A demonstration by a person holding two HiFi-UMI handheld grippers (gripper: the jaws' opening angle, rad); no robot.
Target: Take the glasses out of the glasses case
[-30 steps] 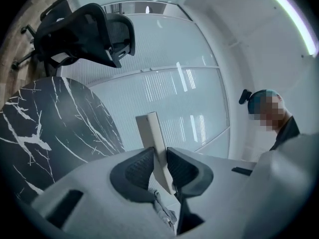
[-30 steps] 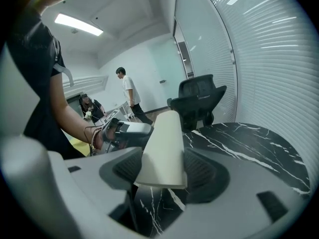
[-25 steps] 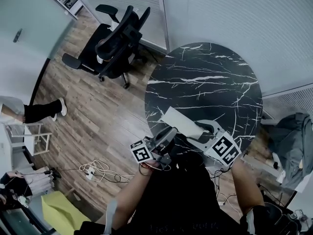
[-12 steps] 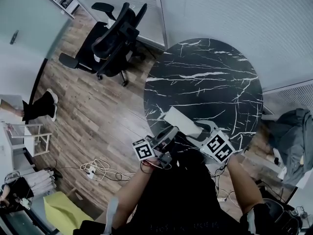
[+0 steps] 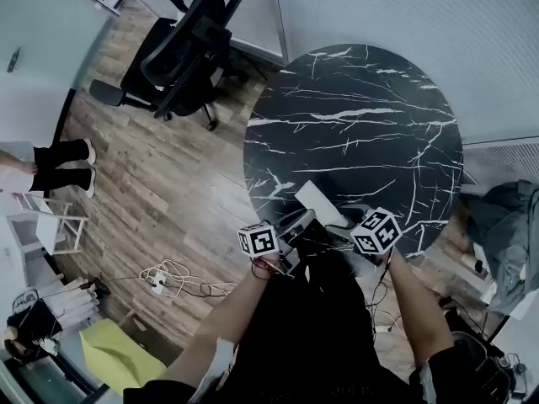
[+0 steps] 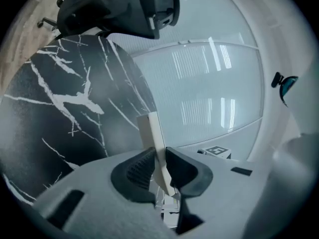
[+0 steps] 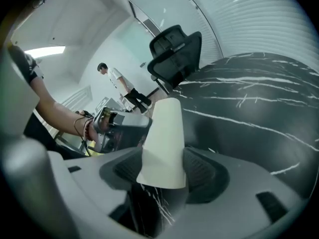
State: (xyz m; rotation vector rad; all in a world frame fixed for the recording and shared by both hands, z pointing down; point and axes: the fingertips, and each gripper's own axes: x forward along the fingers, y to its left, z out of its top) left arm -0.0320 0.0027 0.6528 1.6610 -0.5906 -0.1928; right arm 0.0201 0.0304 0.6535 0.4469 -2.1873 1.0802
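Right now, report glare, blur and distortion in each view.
Head view: wide-angle warp, dim toward the bottom. Left gripper view: bright streaks glare on the glass wall, corners vignetted. Right gripper view: the case in the right claw looks soft, ceiling light blown out.

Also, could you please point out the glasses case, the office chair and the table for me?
glasses case (image 5: 317,201): head view, its white upper face.
office chair (image 5: 181,45): head view, middle of the chair.
table (image 5: 362,116): head view, bare marble top.

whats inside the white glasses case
Nothing inside shows. The white rectangular glasses case shows only outer walls, clamped by the left gripper and right gripper over the black marble round table. What it holds is hidden.
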